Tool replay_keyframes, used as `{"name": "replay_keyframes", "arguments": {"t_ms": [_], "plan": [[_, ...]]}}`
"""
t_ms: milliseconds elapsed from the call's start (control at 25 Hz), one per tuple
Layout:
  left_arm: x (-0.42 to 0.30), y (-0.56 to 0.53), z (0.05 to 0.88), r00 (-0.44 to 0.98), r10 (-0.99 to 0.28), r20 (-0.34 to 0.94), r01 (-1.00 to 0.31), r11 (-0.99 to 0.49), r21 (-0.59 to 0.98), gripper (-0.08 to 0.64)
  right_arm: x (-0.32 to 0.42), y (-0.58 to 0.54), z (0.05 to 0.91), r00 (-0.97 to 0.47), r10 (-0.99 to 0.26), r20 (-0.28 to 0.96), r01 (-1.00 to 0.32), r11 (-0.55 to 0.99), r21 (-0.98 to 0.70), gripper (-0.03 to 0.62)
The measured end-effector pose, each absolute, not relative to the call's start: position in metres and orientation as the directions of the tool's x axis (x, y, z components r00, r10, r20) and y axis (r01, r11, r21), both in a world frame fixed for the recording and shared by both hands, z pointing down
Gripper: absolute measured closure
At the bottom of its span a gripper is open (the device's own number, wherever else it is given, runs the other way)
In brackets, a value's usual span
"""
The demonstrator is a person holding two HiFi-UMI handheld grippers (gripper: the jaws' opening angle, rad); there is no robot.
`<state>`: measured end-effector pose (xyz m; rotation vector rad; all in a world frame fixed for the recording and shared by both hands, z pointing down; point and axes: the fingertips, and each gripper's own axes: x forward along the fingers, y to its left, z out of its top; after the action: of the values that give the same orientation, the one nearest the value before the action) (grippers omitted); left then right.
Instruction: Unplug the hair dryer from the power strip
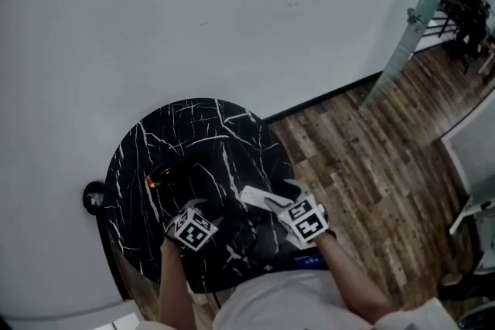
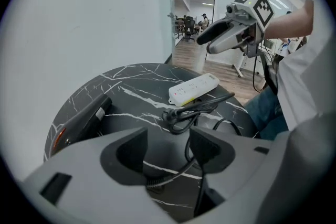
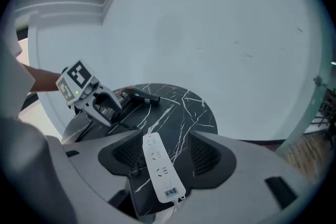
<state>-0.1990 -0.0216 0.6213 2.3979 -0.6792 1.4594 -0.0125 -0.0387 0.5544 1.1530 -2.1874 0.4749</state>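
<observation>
Right gripper view: strip [image 3: 161,170] sockets all look empty, so the unplug reads as done. What looks like the plug [image 2: 169,113] lies loose with the coiled cord [image 2: 210,105] just beside the strip, and the dryer [image 2: 79,123] sits on the table [image 2: 131,76]. Left gripper [image 2: 168,152] jaws are wide apart, with only cord under them. Right gripper [image 3: 167,152] jaws are also spread, raised above the strip and gripping nothing. Nothing left but backing off, I'd say.

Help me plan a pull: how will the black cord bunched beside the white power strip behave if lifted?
The black cord lies in loose loops on the table, so it is probably floppy and would sag and trail. Its coils overlap near the power strip, so it may snag or tug the strip, which looks light.
</observation>
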Motion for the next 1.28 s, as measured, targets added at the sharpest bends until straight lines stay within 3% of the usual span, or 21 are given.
{"name": "replay_keyframes", "arguments": {"t_ms": [280,320,400,440,520,640,800,1280], "plan": [[-0.196,-0.026,0.527,0.535,-0.513,0.671,-0.721,-0.691,0.046,0.328,-0.005,-0.018,0.486,-0.551,-0.679,0.485,-0.825,0.533,-0.189,0.33],[-0.188,-0.023,0.51,0.553,-0.526,0.646,-0.722,-0.69,0.056,0.33,-0.007,-0.014,0.479,-0.568,-0.672,0.475,-0.814,0.542,-0.208,0.384],[-0.171,-0.02,0.478,0.567,-0.58,0.585,-0.731,-0.681,0.033,0.346,-0.008,-0.009,0.468,-0.563,-0.681,0.468,-0.815,0.551,-0.179,0.589],[-0.163,-0.018,0.463,0.566,-0.622,0.542,-0.749,-0.662,0.022,0.391,-0.008,-0.006,0.463,-0.555,-0.691,0.462,-0.817,0.557,-0.148,0.594],[-0.152,-0.012,0.44,0.558,-0.696,0.452,-0.793,-0.608,0.042,0.561,-0.011,0.002,0.453,-0.555,-0.708,0.438,-0.811,0.577,-0.095,0.594],[-0.142,0.0,0.425,0.517,-0.772,0.369,-0.847,-0.522,0.095,0.561,-0.012,0.017,0.439,-0.557,-0.731,0.395,-0.806,0.59,-0.043,0.594],[-0.135,0.019,0.414,0.409,-0.855,0.32,-0.908,-0.415,0.051,0.561,-0.003,0.035,0.42,-0.546,-0.776,0.316,-0.821,0.571,-0.017,0.594],[-0.139,0.056,0.4,0.342,-0.905,0.253,-0.939,-0.338,0.063,0.561,0.01,0.058,0.4,-0.544,-0.793,0.275,-0.826,0.564,-0.007,0.595]]}}
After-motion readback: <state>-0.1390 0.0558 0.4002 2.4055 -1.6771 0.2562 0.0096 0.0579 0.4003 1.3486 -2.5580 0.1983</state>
